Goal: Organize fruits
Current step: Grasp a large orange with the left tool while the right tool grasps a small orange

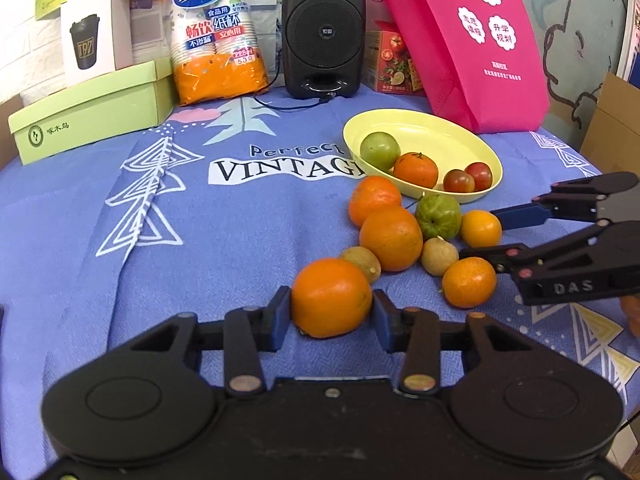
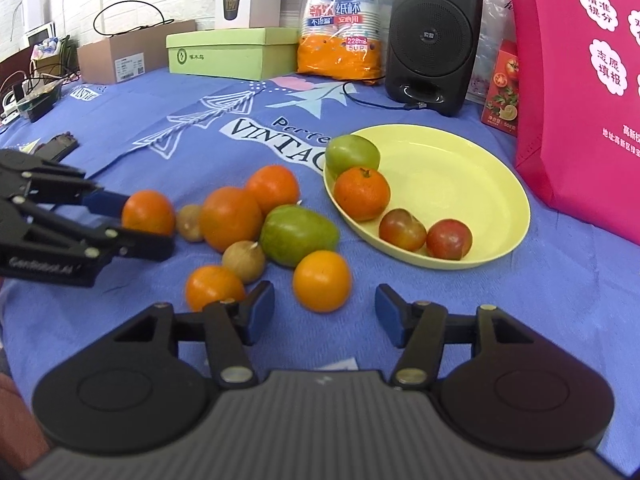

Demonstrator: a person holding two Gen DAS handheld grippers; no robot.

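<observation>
The yellow plate [image 1: 472,136] is the landmark here: it stands on the worktop [image 1: 200,240], which is covered by a blue cloth, and it already holds a green fruit [image 1: 380,151], a tangerine [image 1: 416,170] and two small red tomatoes [image 1: 468,178]. On the near side of the plate, just beside its rim, lies a loose group of fruits that are not yet sorted. The left gripper [image 1: 331,314] has its two fingers against both sides of an orange [image 1: 331,298], the fruit of the group that is farthest from the plate, so it looks clamped on it, though the orange seems to rest on the cloth and is not yet lifted. From this gripper the plate lies forward and to the right, beyond the other fruits, so the move probably needs a lift first and then a carry over the group. The right gripper [image 2: 325,316] has its fingers wide apart and holds nothing; a small orange [image 2: 322,280] lies just in front of the gap between them, on the near side of the plate and close to it. The right gripper is the nearer one to the plate, and its path there is short and free. The orange is round, so no long axis matters for the grasp.
</observation>
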